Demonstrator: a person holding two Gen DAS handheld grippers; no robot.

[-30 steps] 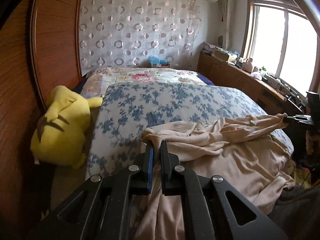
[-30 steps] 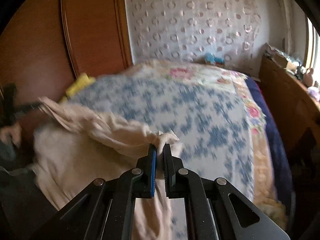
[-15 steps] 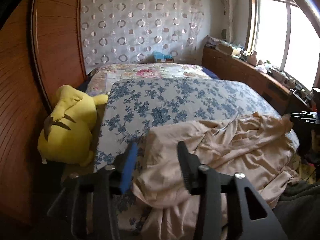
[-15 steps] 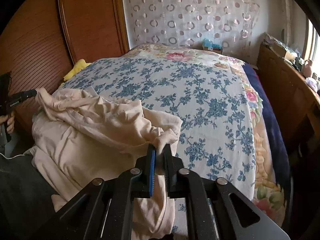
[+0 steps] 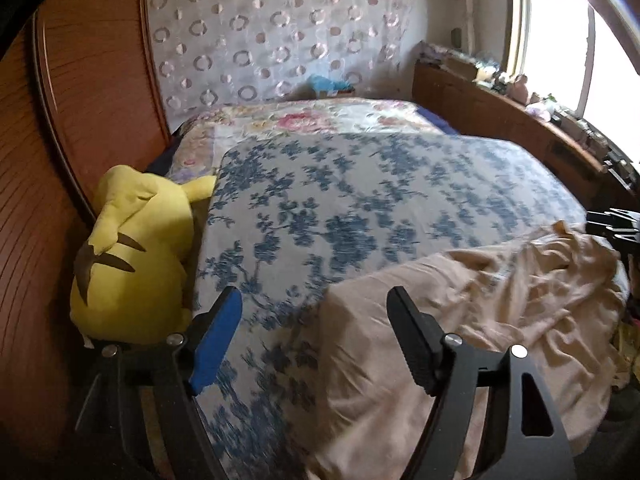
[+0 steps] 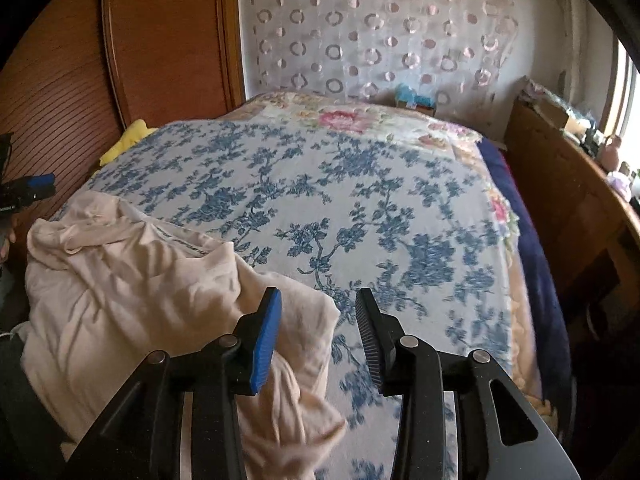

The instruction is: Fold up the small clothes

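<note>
A beige garment [image 5: 460,320] lies crumpled on the near edge of the bed, over the blue floral cover [image 5: 360,200]. My left gripper [image 5: 316,320] is open and empty, with the garment's left corner below and between its fingers. In the right wrist view the same garment [image 6: 132,280] lies at the lower left. My right gripper [image 6: 318,320] is open, its blue-padded left finger [image 6: 266,340] over the garment's right corner. The right gripper's tips [image 5: 612,220] show at the far right of the left view, and the left gripper [image 6: 28,190] at the far left of the right view.
A yellow plush toy [image 5: 136,256] lies between the bed and the wooden wardrobe [image 5: 80,100] on the left. A wooden ledge [image 6: 568,184] with small items runs along the right under the window. A patterned curtain [image 6: 380,32] hangs behind the bed.
Both grippers were shut on the garment's corners holding it up; the left opened first, then the right. The garment has dropped onto the bed and both grippers have drawn back.
</note>
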